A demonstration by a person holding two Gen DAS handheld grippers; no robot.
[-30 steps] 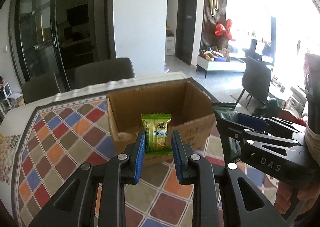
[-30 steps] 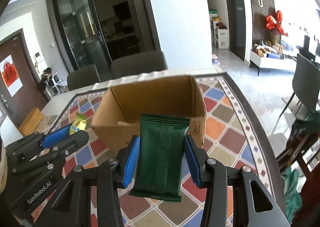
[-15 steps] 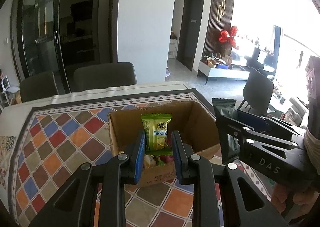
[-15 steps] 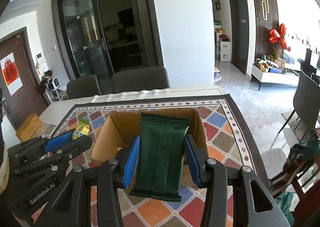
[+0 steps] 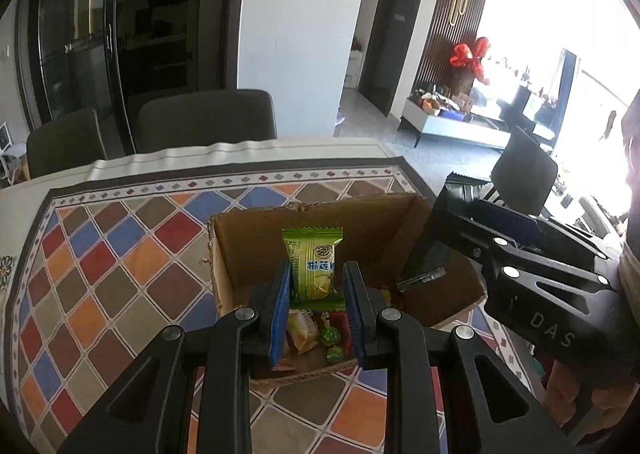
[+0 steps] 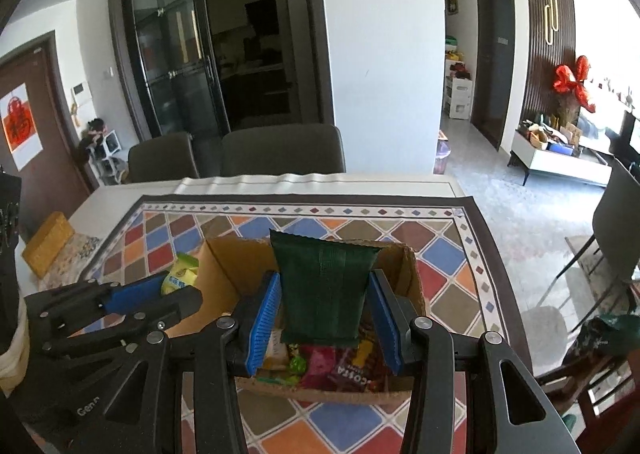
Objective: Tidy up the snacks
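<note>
A dining table [image 6: 120,189] under a diamond-patterned cloth [image 5: 100,254] fills the foreground, with two grey chairs [image 6: 280,149] at its 12 o'clock edge and dark glass doors [image 6: 176,53] behind them. An open cardboard box [image 5: 244,250] sits mid-cloth, with loose sweets [image 5: 320,330] on its floor. The left gripper [image 5: 317,286] pinches a light green packet [image 5: 314,266] upright over the box. The right gripper [image 6: 323,306] clamps a dark green packet [image 6: 322,286] over the same opening, hiding most of the far wall; more wrappers [image 6: 344,366] lie below it. In the left view the right gripper reaches in from 3 o'clock, over the box's right rim.
</note>
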